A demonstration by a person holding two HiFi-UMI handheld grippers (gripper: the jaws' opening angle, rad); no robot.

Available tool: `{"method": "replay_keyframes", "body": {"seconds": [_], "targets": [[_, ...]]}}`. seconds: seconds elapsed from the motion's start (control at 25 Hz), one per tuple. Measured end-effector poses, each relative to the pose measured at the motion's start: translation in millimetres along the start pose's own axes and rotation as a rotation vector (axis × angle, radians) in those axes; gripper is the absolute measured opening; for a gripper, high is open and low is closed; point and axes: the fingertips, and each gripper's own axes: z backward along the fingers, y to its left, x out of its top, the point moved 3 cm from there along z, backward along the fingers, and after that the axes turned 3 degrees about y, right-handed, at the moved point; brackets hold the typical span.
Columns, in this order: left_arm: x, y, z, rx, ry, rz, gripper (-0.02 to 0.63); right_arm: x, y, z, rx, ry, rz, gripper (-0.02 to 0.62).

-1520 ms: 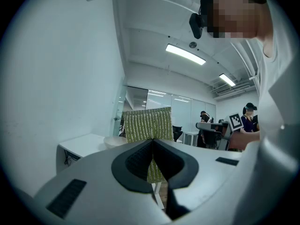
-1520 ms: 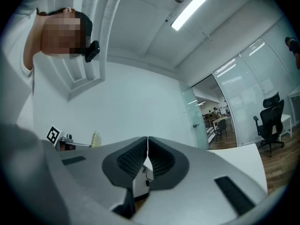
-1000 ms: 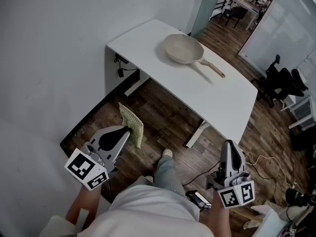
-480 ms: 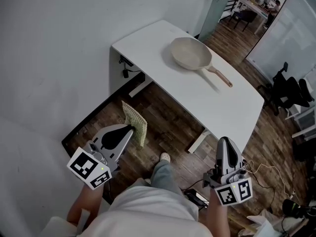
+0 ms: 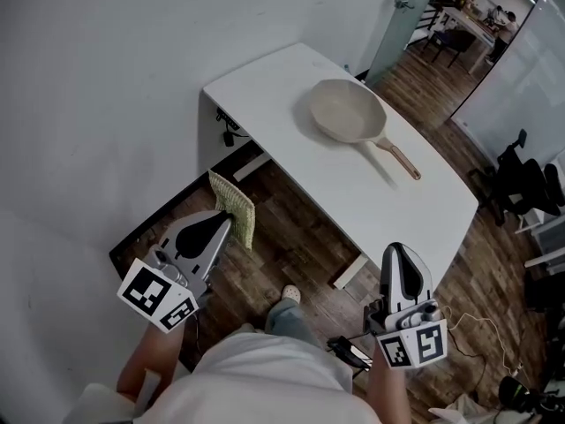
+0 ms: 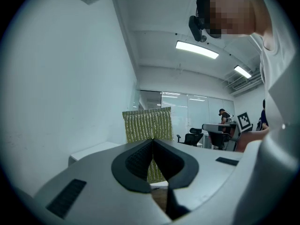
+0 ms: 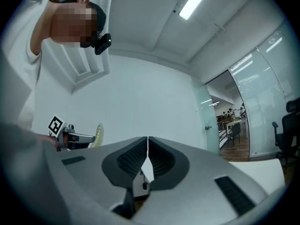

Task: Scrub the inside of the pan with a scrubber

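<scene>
**Head view.** The pan (image 5: 346, 110) lies bowl-up on the desk (image 5: 265, 87), toward the desk's far side, with its handle running along the desk to the right. The inside looks pale and bare. Nothing touches it.
- The left gripper (image 5: 229, 223) is off the desk's near edge, over the wooden floor (image 5: 300, 237). A yellow-green scrubber (image 5: 235, 208) stands out of its tip.
- The right gripper (image 5: 402, 251) is also short of the desk, off its near right end.
- Both grippers are well apart from the pan.

**Left gripper view.** The jaws are pressed together on the lower edge of the scrubber. The woven pad stands upright above them. A strip of the desk top shows to the left, beyond the jaws. The pan is not in this view.

**Right gripper view.** The jaws are closed against each other with nothing between them, so this gripper is empty. The desk edge shows at the right. The left gripper with the scrubber shows small at the left.

**Progress (judgement).**
- Done: the scrubber is in hand.
- Not yet done: the approach to the desk, and all of the scrubbing.
- Left: bring the scrubber over the desk and down into the pan. The empty right gripper can probably steady the handle. Then rub the pad across the inside surface.
</scene>
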Motion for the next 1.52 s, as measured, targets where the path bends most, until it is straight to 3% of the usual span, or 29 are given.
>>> {"method": "replay_keyframes", "body": {"seconds": [0.16, 0.72, 1.08, 1.52], "targets": [[4.6, 11.6, -23.2, 0.052, -0.027, -0.006, 0.017, 2.6, -21.1, -17.5, 0.018, -0.004, 0.009, 0.023], [17.6, 23.2, -102.1, 0.111, -0.017, -0.014, 0.017, 6.7, -110.7, -65.2, 0.033, -0.009, -0.004, 0.023], [25.1, 29.3, -139.1, 0.185, -0.028, -0.025, 0.017, -3.6, -148.4, -104.4, 0.119, -0.015, -0.038, 0.023], [21.6, 34.2, -167.6, 0.198, -0.015, -0.013, 0.018, -9.3, -186.6, -110.0, 0.082, -0.007, -0.061, 0.023]]}}
